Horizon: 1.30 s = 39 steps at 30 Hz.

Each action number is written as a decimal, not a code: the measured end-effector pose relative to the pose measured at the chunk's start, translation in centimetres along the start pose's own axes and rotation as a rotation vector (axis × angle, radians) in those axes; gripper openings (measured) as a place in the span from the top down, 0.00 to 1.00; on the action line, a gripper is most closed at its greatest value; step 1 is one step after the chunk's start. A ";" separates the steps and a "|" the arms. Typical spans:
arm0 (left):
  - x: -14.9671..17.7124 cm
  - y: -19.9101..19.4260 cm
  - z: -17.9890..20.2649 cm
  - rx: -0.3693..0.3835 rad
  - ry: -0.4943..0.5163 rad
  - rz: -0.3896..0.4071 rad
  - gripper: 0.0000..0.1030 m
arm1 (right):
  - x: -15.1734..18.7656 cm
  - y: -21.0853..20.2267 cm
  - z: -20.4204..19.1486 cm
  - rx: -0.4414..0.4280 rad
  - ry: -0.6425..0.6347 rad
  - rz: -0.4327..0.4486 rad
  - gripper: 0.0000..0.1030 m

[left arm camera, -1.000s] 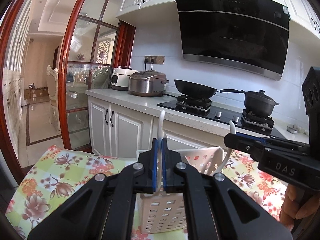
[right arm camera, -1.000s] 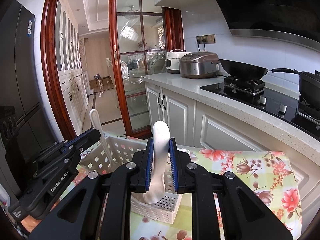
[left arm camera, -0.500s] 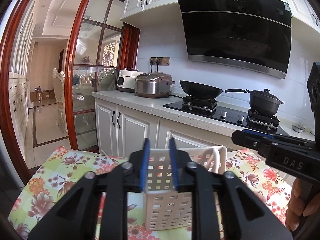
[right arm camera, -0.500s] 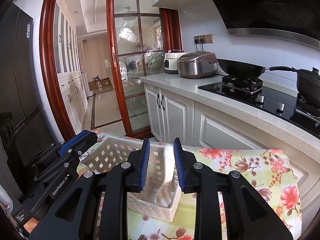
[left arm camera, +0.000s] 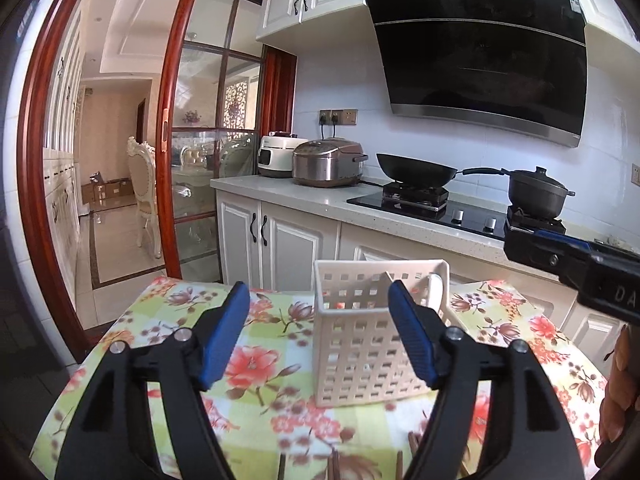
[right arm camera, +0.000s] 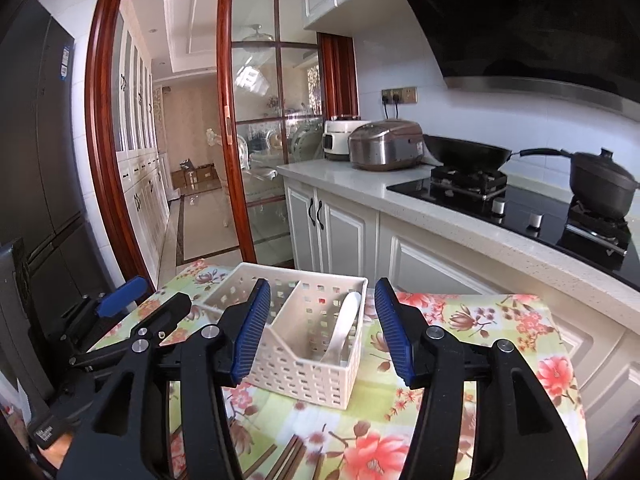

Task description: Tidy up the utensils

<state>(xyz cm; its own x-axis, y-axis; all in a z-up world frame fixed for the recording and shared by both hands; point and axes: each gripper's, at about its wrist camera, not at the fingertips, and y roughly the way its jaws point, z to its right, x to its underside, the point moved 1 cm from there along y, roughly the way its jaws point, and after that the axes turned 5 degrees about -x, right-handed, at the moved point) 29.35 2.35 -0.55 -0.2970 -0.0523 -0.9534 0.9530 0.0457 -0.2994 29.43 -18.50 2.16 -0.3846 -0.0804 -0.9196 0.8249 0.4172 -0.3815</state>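
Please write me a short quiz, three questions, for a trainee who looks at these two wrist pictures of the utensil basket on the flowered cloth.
1. True or false: the white spoon lies inside the white basket.
2. Which gripper holds something now? A) left gripper B) right gripper C) neither
3. What lies on the flowered tablecloth in front of the basket, near the bottom edge of the right wrist view?

Key:
1. True; it leans in the compartment on the right.
2. C; the jaws of both have just been opening, and nothing is between their pads.
3. Brown chopsticks.
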 end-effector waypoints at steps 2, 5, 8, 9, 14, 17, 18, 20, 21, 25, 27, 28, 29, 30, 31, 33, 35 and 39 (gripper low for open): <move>0.2 -1.2 -0.2 -0.010 0.005 -0.006 0.27 | 0.6 -1.0 -0.3 0.004 0.002 -0.002 0.49; 0.5 -3.2 -0.7 -0.033 0.010 -0.009 0.13 | 1.5 -2.7 -0.9 0.012 0.001 0.002 0.45; 0.7 -5.2 -1.3 -0.039 0.003 -0.034 0.05 | 2.8 -4.2 -1.4 0.021 -0.008 -0.001 0.38; 0.8 -5.7 -1.4 -0.035 0.008 -0.046 0.05 | 3.2 -4.7 -1.6 0.026 -0.015 -0.004 0.36; 2.0 -8.8 -1.2 -0.039 0.052 -0.062 0.05 | 5.5 -7.0 -2.6 0.039 -0.035 -0.017 0.31; 3.1 -10.3 -1.0 -0.057 0.064 -0.073 0.05 | 6.9 -8.1 -3.1 0.045 -0.047 -0.030 0.29; 3.6 -10.8 -1.1 -0.061 0.061 -0.074 0.05 | 7.4 -8.5 -3.2 0.042 -0.045 -0.034 0.29; 4.5 -11.7 -1.3 -0.058 0.049 -0.073 0.05 | 8.3 -9.0 -3.4 0.042 -0.048 -0.045 0.29; 5.1 -12.1 -1.5 -0.049 0.036 -0.078 0.05 | 8.8 -9.2 -3.6 0.044 -0.051 -0.053 0.29; 7.3 -12.7 -2.4 -0.064 0.002 -0.129 0.05 | 11.3 -9.3 -3.8 0.045 -0.058 -0.103 0.28; 8.6 -12.3 -2.8 -0.067 0.007 -0.183 0.05 | 12.8 -8.8 -3.9 0.042 -0.052 -0.141 0.28; 9.4 -12.1 -3.1 -0.076 0.015 -0.206 0.05 | 13.4 -8.6 -3.9 0.044 -0.052 -0.159 0.28; 10.3 -11.8 -3.4 -0.087 0.027 -0.233 0.05 | 14.3 -8.2 -3.8 0.050 -0.052 -0.182 0.28; 10.8 -11.6 -3.6 -0.090 0.032 -0.247 0.05 | 14.9 -7.7 -3.7 0.053 -0.051 -0.201 0.28; 11.4 -11.5 -3.8 -0.093 0.037 -0.262 0.05 | 15.5 -7.3 -3.6 0.055 -0.046 -0.221 0.29; 12.6 -10.9 -4.2 -0.101 0.049 -0.299 0.05 | 16.6 -5.9 -3.1 0.071 -0.028 -0.274 0.29; 13.3 -10.3 -4.3 -0.109 0.069 -0.325 0.05 | 17.3 -4.3 -2.5 0.085 -0.008 -0.328 0.29; 13.7 -9.0 -4.3 -0.154 0.123 -0.352 0.05 | 17.5 -1.8 -1.6 0.108 0.001 -0.390 0.37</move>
<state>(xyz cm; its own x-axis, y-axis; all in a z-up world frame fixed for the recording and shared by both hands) 16.43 5.56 -11.05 -0.6178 0.0282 -0.7858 0.7743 0.1955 -0.6018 20.57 -19.17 -13.15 -0.6777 -0.2124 -0.7040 0.6559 0.2584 -0.7093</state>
